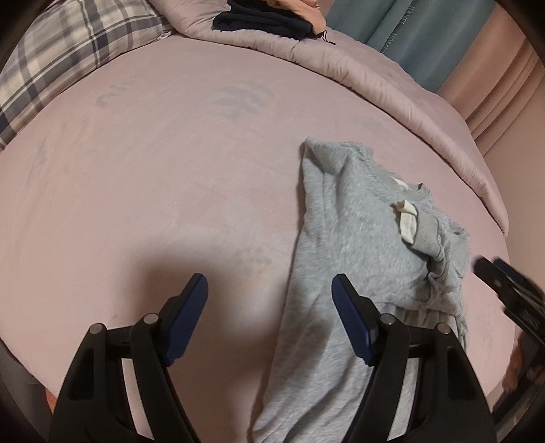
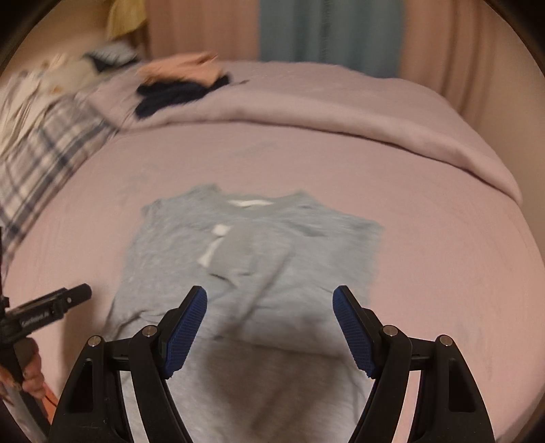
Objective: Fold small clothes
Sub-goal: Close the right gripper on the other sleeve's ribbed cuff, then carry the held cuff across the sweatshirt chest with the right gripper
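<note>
Blur smears most of the right wrist view, so we read the grey sweatshirt (image 2: 252,259) there only as a pale shape lying flat on the pink bedsheet (image 2: 442,272), its neckline toward the far side. We see our right gripper (image 2: 269,327) above the near part of the garment, its blue pads spread wide with nothing between them. In the left wrist view our left gripper (image 1: 269,313) is likewise spread wide and empty, over bare sheet with the sweatshirt at its right finger; the near hem is cut off behind the black arms. On the far rolled comforter (image 1: 374,78) lies a dark garment (image 1: 259,20), half cropped. A plaid pillow (image 1: 61,58) sits far left.
</note>
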Available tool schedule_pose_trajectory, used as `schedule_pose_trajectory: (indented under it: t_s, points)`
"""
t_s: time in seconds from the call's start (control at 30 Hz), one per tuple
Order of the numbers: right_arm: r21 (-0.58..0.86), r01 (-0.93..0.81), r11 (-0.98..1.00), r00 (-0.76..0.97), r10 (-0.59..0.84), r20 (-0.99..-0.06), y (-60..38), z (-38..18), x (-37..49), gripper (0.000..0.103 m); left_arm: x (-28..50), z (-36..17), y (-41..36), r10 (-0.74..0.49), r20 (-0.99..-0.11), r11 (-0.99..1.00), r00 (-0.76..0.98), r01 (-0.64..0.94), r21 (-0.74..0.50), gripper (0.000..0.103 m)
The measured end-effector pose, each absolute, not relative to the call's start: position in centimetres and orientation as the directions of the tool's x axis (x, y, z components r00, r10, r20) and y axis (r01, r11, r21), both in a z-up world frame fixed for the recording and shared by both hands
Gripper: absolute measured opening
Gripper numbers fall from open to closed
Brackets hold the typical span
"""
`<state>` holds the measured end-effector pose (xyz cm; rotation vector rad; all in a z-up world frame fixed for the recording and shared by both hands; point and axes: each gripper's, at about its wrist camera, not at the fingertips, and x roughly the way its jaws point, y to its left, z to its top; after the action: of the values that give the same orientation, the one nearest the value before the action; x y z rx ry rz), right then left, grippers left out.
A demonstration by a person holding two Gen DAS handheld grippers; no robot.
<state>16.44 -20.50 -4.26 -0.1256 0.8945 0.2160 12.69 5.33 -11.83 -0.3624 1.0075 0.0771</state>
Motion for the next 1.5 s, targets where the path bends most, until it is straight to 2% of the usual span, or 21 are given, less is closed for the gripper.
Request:
schedule_pose_trajectory:
  t_s: [0.23, 0.37, 0.43, 0.6, 0.67, 0.73, 0.93, 1.07, 1.17, 1.27, 1.37, 1.5]
  points:
    - [-0.186, -0.317, 0.93, 0.536, 0.013, -0.844, -15.5, -8.0, 20.4, 0.073, 11.8, -12.8, 6.4, -0.106, -0.85, 0.93, 0.516, -0.25, -0.268, 0.074]
    - [-0.227, -0.331, 0.916, 0.496, -0.036, -0.868, -14.2, -10.3, 22.4, 0.071, 11.3, -13.2, 7.0, -0.109, -0.855, 0.925, 0.507, -0.263, -0.274, 0.074]
    - [-0.234, -0.327, 0.916, 0.471, -0.057, -0.88, -14.1, -11.7, 23.4, 0.065, 11.1, -13.4, 7.3, -0.114, -0.858, 0.923, 0.5, -0.267, -0.278, 0.074]
    - [-0.179, -0.309, 0.934, 0.45, -0.023, -0.893, -14.8, -13.1, 24.0, 0.05, 10.8, -13.6, 7.7, -0.108, -0.861, 0.922, 0.497, -0.274, -0.274, 0.074]
    - [-0.161, -0.29, 0.943, 0.465, -0.008, -0.885, -15.3, -12.3, 23.9, 0.036, 10.8, -13.6, 7.8, -0.11, -0.861, 0.92, 0.497, -0.277, -0.278, 0.074]
    - [-0.095, -0.263, 0.96, 0.477, 0.044, -0.878, -16.4, -10.9, 23.9, 0.034, 10.9, -13.5, 7.9, -0.115, -0.86, 0.918, 0.497, -0.277, -0.283, 0.074]
    - [0.127, -0.193, 0.973, 0.555, 0.215, -0.803, -21.0, -6.1, 23.2, 0.032, 11.2, -13.6, 7.7, -0.139, -0.859, 0.915, 0.493, -0.268, -0.302, 0.074]
    - [0.267, -0.148, 0.952, 0.602, 0.301, -0.74, -24.1, -5.1, 22.0, 0.032, 11.5, -13.7, 7.3, -0.135, -0.861, 0.921, 0.49, -0.259, -0.292, 0.074]
    - [0.348, -0.106, 0.931, 0.609, 0.337, -0.718, -25.7, -6.5, 21.9, 0.032, 11.7, -13.9, 7.0, -0.136, -0.865, 0.926, 0.482, -0.25, -0.284, 0.074]
    - [0.395, -0.029, 0.918, 0.582, 0.337, -0.74, -27.6, -9.8, 21.6, 0.032, 11.7, -14.1, 6.7, -0.135, -0.868, 0.931, 0.477, -0.239, -0.276, 0.074]
    - [0.402, 0.077, 0.912, 0.529, 0.304, -0.792, -29.7, -13.2, 21.1, 0.032, 11.7, -14.2, 6.4, -0.139, -0.87, 0.936, 0.473, -0.224, -0.271, 0.074]
    - [0.38, 0.161, 0.911, 0.54, 0.241, -0.806, -31.5, -14.5, 20.1, 0.033, 11.9, -14.4, 5.8, -0.138, -0.875, 0.941, 0.464, -0.213, -0.261, 0.074]
